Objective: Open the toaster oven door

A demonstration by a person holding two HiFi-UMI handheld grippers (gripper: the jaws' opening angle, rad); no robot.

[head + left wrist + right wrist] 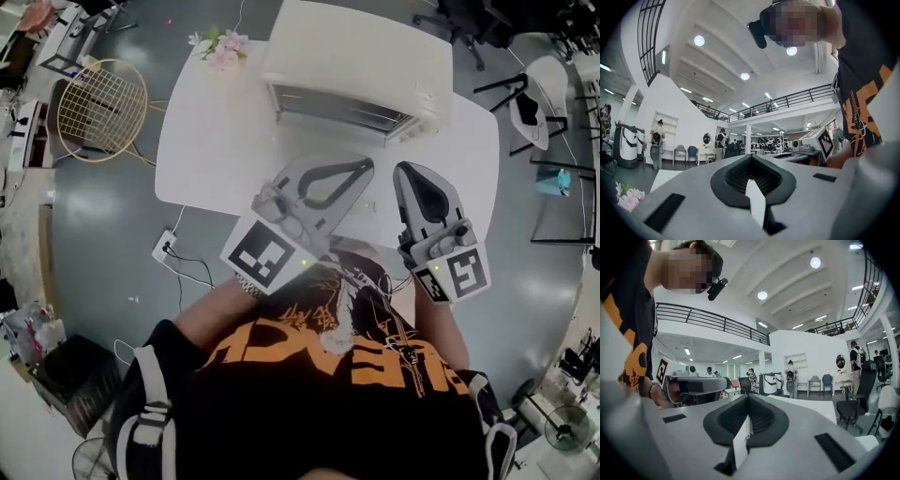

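A white toaster oven [361,56] stands at the far side of the white table [211,155], its glass door [337,108] closed and facing me. Both grippers are held near the person's chest, short of the oven and touching nothing. In the head view my left gripper [367,165] hovers over the table's near edge with its jaws meeting at the tips. My right gripper [403,169] is beside it, also closed. The left gripper view shows its jaws [751,157] joined with nothing between them. The right gripper view shows the same of the right gripper [747,397]. Neither gripper view shows the oven.
Pink flowers [217,47] lie on the table's far left corner. A wire basket chair [98,108] stands left of the table, and a power strip [166,247] lies on the floor. Chairs [534,103] stand at the right. The gripper views show a large hall with people far off.
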